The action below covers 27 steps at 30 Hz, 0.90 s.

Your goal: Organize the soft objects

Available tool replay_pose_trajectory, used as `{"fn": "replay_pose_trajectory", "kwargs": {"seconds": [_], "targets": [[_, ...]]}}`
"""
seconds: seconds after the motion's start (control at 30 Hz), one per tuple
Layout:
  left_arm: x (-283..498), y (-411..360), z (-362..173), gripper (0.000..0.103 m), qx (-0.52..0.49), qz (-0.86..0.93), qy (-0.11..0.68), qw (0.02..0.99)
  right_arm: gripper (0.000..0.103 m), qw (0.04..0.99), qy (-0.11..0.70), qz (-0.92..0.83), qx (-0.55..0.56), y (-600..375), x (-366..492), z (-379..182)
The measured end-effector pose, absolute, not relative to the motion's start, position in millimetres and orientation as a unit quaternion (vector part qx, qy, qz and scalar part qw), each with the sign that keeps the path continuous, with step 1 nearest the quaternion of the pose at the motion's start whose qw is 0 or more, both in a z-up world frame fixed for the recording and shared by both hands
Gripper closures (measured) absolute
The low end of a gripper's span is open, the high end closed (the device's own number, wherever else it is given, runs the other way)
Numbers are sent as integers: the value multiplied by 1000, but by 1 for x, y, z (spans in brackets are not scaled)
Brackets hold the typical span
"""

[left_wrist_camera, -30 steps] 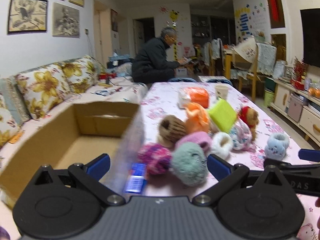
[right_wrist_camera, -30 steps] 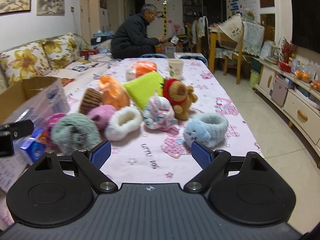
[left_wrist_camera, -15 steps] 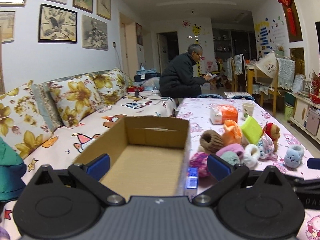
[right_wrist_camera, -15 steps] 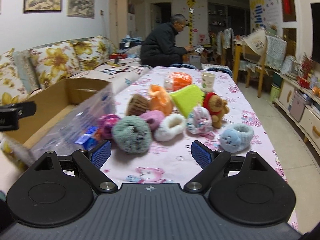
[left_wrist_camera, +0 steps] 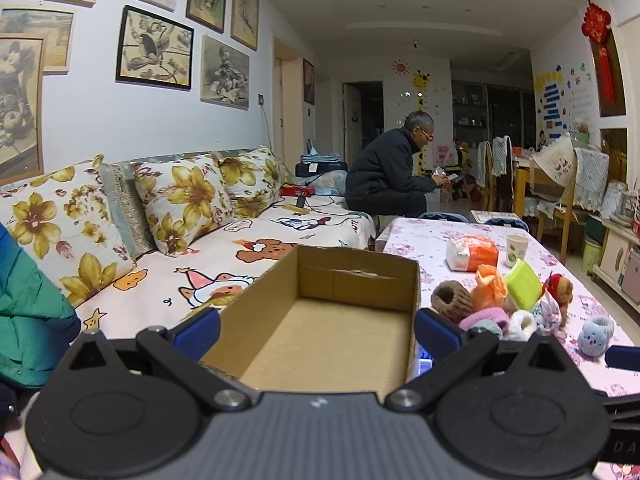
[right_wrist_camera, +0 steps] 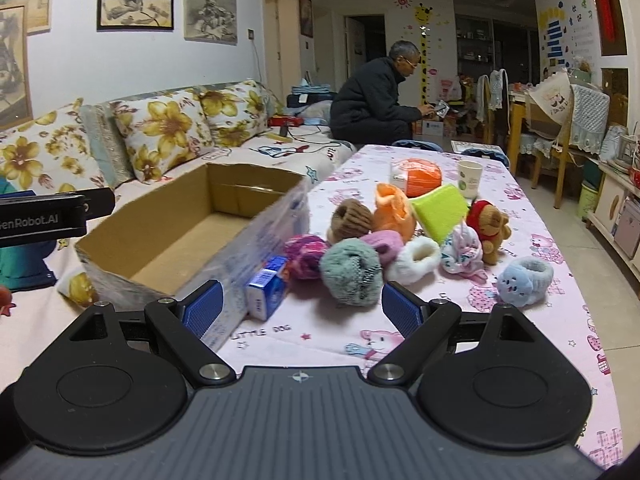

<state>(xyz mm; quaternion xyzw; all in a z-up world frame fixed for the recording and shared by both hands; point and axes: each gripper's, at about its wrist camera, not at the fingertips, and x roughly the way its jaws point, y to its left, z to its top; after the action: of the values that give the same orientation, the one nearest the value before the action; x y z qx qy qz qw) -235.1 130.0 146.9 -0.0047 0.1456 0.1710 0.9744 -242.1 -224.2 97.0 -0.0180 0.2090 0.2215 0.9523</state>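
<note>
1. The right tool (right_wrist_camera: 302, 307) hangs low over the near end of the worktop (right_wrist_camera: 560, 280), its blue pads wide apart with nothing between them.
2. An open cardboard box (right_wrist_camera: 180, 236) sits at the left edge, beside the sofa (right_wrist_camera: 160, 136); its inside looks bare.
3. A small blue carton (right_wrist_camera: 266, 286) stands just beside the box's near corner.
4. Soft things lie bunched mid-worktop: a teal puff (right_wrist_camera: 352, 266), a magenta one (right_wrist_camera: 306, 254), a pink one (right_wrist_camera: 384, 242), a white bootie (right_wrist_camera: 414, 260), a brown one (right_wrist_camera: 352, 220), an orange one (right_wrist_camera: 394, 210).
5. A green cloth (right_wrist_camera: 440, 210), a bear (right_wrist_camera: 488, 226) and a blue bootie (right_wrist_camera: 524, 276) lie to their right.
6. The left tool (right_wrist_camera: 56, 214) shows at the left edge.
7. A person (right_wrist_camera: 376, 100) sits beyond.
</note>
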Motion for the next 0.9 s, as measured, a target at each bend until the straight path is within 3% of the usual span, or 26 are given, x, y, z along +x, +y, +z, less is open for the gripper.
{"fn": "replay_pose_trajectory", "kwargs": {"seconds": [0.9], "targets": [[-217, 110, 131, 1, 20, 152, 166, 974, 0, 958, 205, 201, 0, -240, -231, 80]]}}
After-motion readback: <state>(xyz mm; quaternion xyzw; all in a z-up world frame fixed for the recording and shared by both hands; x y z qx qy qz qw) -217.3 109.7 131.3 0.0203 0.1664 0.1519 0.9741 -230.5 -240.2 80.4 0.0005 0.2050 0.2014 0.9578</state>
